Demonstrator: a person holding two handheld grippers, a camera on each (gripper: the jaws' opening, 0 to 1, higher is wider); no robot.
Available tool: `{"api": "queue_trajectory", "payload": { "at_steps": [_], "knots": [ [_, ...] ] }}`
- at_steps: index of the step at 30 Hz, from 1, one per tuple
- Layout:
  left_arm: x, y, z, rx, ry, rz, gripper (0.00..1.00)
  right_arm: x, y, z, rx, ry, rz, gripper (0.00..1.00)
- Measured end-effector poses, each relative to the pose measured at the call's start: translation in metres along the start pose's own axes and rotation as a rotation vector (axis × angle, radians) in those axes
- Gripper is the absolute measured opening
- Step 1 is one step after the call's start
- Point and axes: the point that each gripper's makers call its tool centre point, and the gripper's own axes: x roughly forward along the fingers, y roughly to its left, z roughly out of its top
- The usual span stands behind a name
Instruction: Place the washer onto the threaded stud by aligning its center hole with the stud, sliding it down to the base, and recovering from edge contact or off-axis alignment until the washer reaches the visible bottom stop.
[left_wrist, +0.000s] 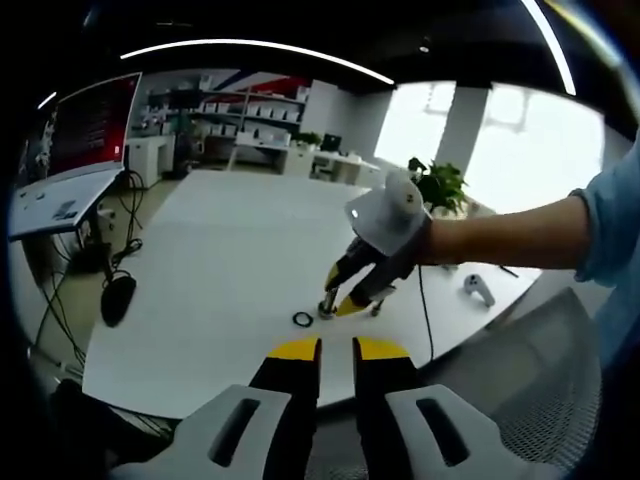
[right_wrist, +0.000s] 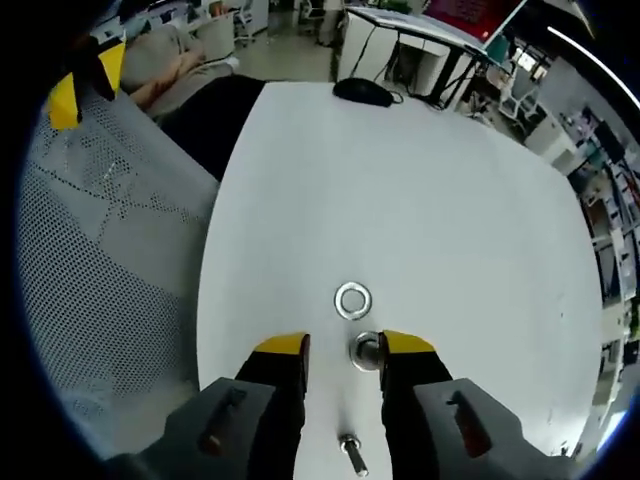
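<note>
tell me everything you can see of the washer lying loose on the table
The washer is a flat, silvery metal ring with a round center hole, lying flat on the white table. Nothing touches it. It sits just beyond the right tongs, apart from the upright stud between their tips. In the left gripper view it appears as a small dark ring.

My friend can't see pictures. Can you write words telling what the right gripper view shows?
Yellow-tipped tongs hover open over a white table, with a metal stud between their tips. A washer lies flat just beyond, and a small bolt lies nearer the camera.
</note>
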Motion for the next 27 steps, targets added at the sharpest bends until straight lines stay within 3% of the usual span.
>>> {"api": "queue_trajectory", "payload": {
  "at_steps": [11,19,22,27],
  "knots": [
    [0.000,0.000,0.001,0.001,-0.009,0.002,0.11,0.011,0.004,0.010,-0.027,0.009,0.054,0.30],
    [-0.001,0.001,0.004,-0.003,-0.030,0.002,0.12,0.021,-0.001,0.012,-0.075,0.054,0.079,0.30],
    [0.001,-0.004,-0.004,-0.002,0.027,-0.028,0.16,0.025,-0.006,0.014,-0.099,0.072,0.079,0.30],
    [0.001,-0.003,-0.002,-0.005,0.010,-0.018,0.16,0.028,-0.007,0.015,-0.119,0.106,0.106,0.30]
  ]
}}
